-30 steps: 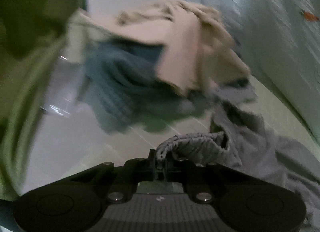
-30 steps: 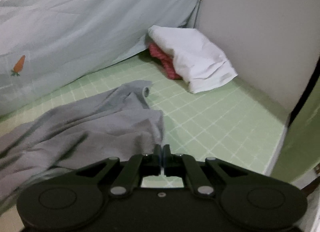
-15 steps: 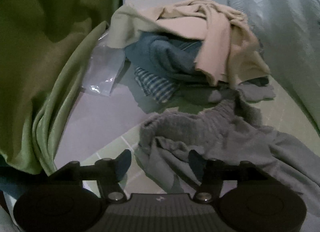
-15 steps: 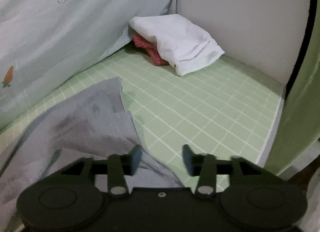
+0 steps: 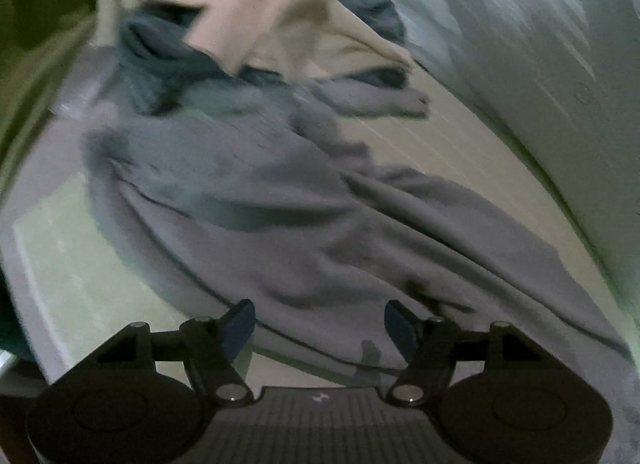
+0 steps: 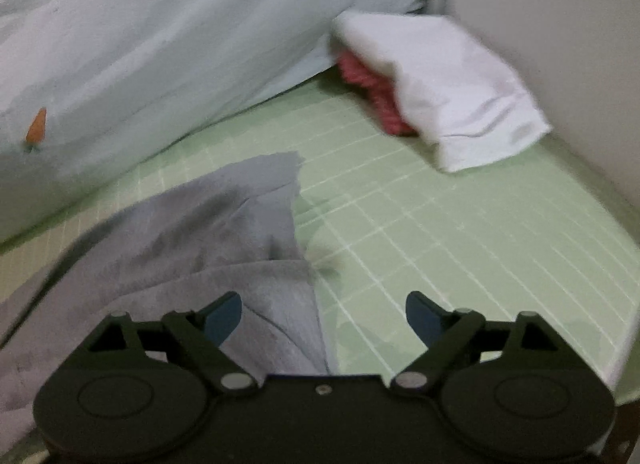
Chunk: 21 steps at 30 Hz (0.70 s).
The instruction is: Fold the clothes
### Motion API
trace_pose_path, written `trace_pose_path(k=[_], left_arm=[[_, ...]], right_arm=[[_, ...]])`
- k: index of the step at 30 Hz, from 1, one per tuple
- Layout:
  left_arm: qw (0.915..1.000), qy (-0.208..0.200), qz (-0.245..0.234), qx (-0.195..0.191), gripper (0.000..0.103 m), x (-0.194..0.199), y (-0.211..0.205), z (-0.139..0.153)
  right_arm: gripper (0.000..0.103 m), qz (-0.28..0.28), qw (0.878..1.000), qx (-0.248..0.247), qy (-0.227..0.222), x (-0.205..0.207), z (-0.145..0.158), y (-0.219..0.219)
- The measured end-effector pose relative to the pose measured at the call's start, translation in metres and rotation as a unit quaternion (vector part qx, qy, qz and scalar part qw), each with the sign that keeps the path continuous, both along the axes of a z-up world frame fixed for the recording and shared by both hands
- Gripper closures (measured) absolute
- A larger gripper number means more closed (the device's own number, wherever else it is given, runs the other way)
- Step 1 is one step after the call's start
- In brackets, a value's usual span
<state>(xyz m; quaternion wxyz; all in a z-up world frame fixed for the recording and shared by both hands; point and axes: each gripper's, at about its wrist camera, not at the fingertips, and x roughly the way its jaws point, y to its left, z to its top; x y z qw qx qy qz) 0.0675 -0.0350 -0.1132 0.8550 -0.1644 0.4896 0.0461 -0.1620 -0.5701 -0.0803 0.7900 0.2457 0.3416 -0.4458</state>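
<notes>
A grey garment (image 5: pixel 312 200) lies rumpled across the green checked mat (image 5: pixel 60 264) in the left wrist view. My left gripper (image 5: pixel 319 329) hangs over its near edge, jaws opening, nothing pinched between them. In the right wrist view the other end of the grey garment (image 6: pixel 208 232) lies on the mat (image 6: pixel 460 248). My right gripper (image 6: pixel 323 315) is above its corner, jaws opening wide, holding nothing. Both views are blurred.
A heap of beige and dark blue clothes (image 5: pixel 260 24) sits behind the grey garment. A pale blue sheet with carrot prints (image 6: pixel 160 44) rises along the far side. A folded white cloth (image 6: pixel 448 84) over a red one (image 6: pixel 372 92) lies by the wall.
Both grippers have gone from shut to open. The left let go of the grey garment's bunched edge, which now lies flatter on the mat. Both hands shifted sideways over the garment.
</notes>
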Motion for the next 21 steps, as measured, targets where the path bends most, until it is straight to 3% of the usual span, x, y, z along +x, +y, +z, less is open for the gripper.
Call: trace_pose_path(k=[5, 9, 12, 16, 17, 21], left_arm=[[0.9997, 0.025, -0.005, -0.004, 0.031, 0.014, -0.037, -0.018], [0.9986, 0.046, -0.006, 0.026, 0.031, 0.025, -0.057, -0.026], [0.9972, 0.059, -0.007, 0.045, 0.031, 0.034, -0.066, -0.029], [0.9947, 0.071, -0.015, 0.073, 0.030, 0.044, -0.075, -0.030], [0.9938, 0.074, -0.018, 0.081, 0.030, 0.046, -0.076, -0.031], [0.9905, 0.081, -0.030, 0.106, 0.029, 0.051, -0.082, -0.033]], right_arm=[[0.013, 0.021, 0.999, 0.041, -0.026, 0.028, -0.019, -0.036], [0.013, 0.015, 0.997, 0.063, -0.045, 0.056, -0.032, -0.068], [0.017, 0.012, 0.997, 0.073, -0.030, 0.079, -0.044, -0.095], [0.045, 0.044, 0.996, 0.071, 0.006, 0.110, -0.054, -0.120], [0.046, 0.057, 0.996, 0.068, 0.017, 0.119, -0.056, -0.125], [0.099, 0.111, 0.992, 0.041, 0.035, 0.158, -0.055, -0.143]])
